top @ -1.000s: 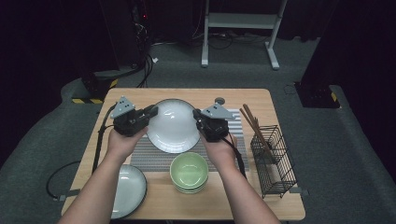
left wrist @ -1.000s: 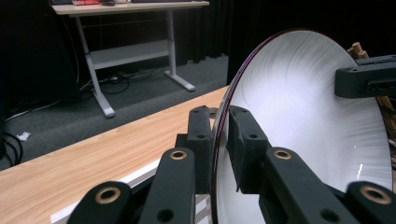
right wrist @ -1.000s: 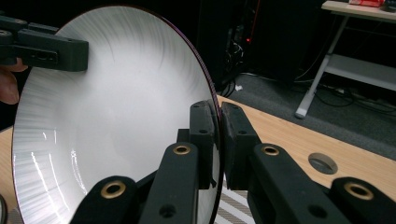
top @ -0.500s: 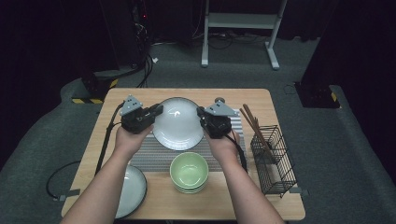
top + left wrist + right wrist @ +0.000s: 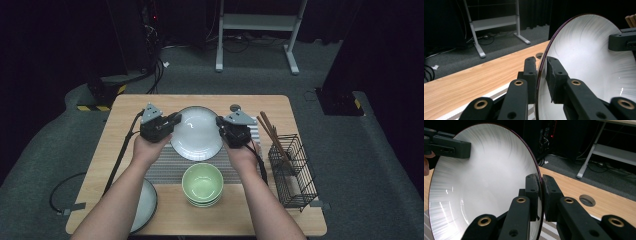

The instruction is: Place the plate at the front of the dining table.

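Dark curtains surround the wooden table (image 5: 125, 150). Above its striped mat (image 5: 170, 167), the white plate (image 5: 197, 131) is clamped at opposite rims by the left gripper (image 5: 172, 121) and right gripper (image 5: 221, 124). No legible writing appears.

The high view hangs above the person's side, looking forward and down over the whole wooden table (image 5: 125, 107) and the dark floor beyond; each gripper view rides close on its own black jaws, looking along them; the left gripper view faces across toward the right gripper (image 5: 622, 42); both share the white plate (image 5: 586, 65) (image 5: 484, 190) (image 5: 196, 131), seen very near.
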The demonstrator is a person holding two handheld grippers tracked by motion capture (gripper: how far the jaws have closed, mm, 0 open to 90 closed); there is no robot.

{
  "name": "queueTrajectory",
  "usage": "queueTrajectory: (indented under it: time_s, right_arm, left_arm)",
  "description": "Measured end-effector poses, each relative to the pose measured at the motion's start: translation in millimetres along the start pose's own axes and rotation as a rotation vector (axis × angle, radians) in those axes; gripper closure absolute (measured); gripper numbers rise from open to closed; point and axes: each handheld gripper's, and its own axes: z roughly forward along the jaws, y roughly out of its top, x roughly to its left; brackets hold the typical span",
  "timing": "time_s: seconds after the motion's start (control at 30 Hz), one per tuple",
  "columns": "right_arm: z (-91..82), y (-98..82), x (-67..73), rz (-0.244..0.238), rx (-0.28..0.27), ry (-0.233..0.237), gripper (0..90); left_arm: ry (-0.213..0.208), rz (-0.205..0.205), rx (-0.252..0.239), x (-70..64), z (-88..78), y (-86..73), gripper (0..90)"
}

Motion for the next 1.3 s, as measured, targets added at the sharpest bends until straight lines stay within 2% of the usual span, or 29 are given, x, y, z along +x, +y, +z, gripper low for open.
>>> queueTrajectory:
  time_s: [0.23, 0.3, 0.43, 0.47, 0.57, 0.7, 1.3]
  right_arm:
    - [7.7, -3.7, -4.9, 0.011, 0.021, -0.002, 83.7]
    - [9.1, -3.8, -5.5, 0.002, 0.021, -0.007, 83.6]
    - [11.5, -5.3, -6.6, 0.0, 0.027, -0.008, 83.5]
    - [13.8, -7.2, -8.3, 0.009, 0.034, 0.001, 83.2]
    - [17.2, -9.1, -9.0, 0.004, 0.044, 0.003, 83.1]
    - [19.7, -12.4, -7.4, 0.003, 0.05, 0.001, 83.2]
    - [33.0, -43.4, -13.5, 0.033, 0.107, 0.01, 82.6]
  left_arm:
    - [0.005, -0.004, -0.001, 2.7, 10.0, -5.5, 77.9]
    - [0.005, -0.014, -0.003, 2.9, 12.0, -7.5, 77.9]
    - [0.016, -0.008, -0.006, 1.9, 13.9, -10.5, 77.7]
    - [0.027, 0.006, -0.002, 0.3, 14.1, -11.6, 77.8]
    - [0.032, 0.001, 0.005, 0.9, 15.1, -12.9, 77.9]
    - [0.025, -0.024, 0.022, 3.1, 17.7, -19.7, 77.9]
    - [0.028, -0.067, 0.097, -1.9, 35.1, -47.7, 77.8]
